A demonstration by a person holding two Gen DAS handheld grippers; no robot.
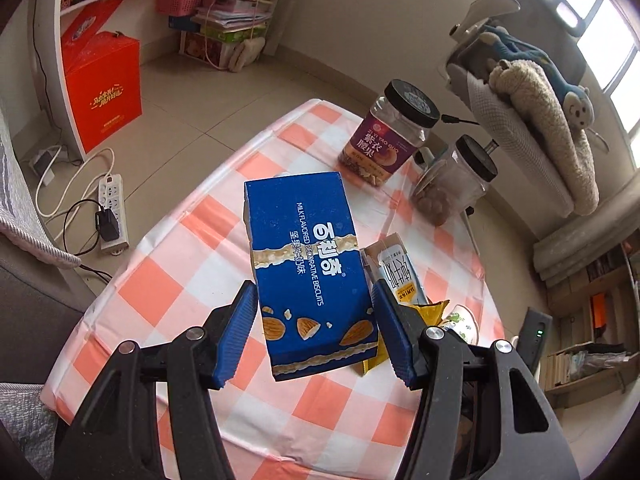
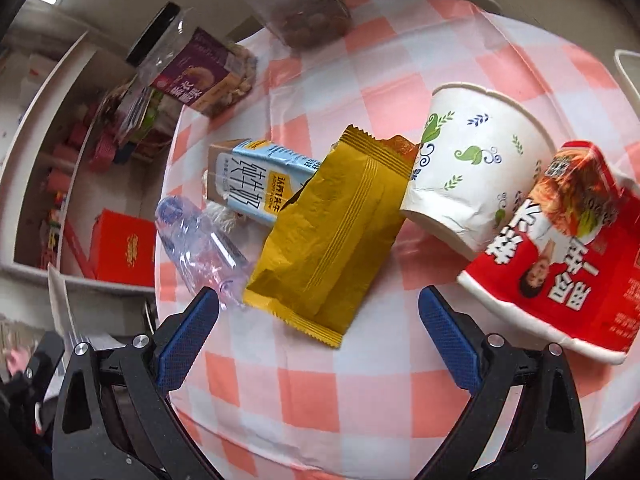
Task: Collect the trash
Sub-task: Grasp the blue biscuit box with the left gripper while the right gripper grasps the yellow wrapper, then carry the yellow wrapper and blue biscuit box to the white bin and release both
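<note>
- Biscuit box (image 1: pixel 310 276), blue with white lettering and almond pictures, clamped at its near end between both blue pads of left gripper (image 1: pixel 314 334); jaws pressed against its long sides.
- Lifted clear of checked tablecloth (image 1: pixel 192 280), far end tilted away and up.
- Just right of biscuit box, partly hidden behind it: milk carton (image 1: pixel 400 276), a corner of yellow wrapper (image 1: pixel 430 312), a sliver of paper cup (image 1: pixel 460 322).
- Beyond biscuit box, at far table edge: two clear jars with black lids, labelled nut jar (image 1: pixel 390 136) and plain jar (image 1: pixel 456 180) beside it.
- Off the table, left of biscuit box: red gift box (image 1: pixel 102 84) and power strip (image 1: pixel 112 208) on the floor.
- Right gripper (image 2: pixel 318 334) hovering over the tablecloth, jaws wide apart, nothing between them.
- Yellow wrapper (image 2: pixel 332 236) lying flat just ahead of the open fingers, overlapping milk carton (image 2: pixel 256 182).
- Crushed clear plastic bottle (image 2: pixel 200 244) left of yellow wrapper, touching its lower corner, close to the left fingertip.
- Paper cup (image 2: pixel 476 160) on its side right of yellow wrapper, touching red noodle cup (image 2: pixel 568 248), also tipped over.
</note>
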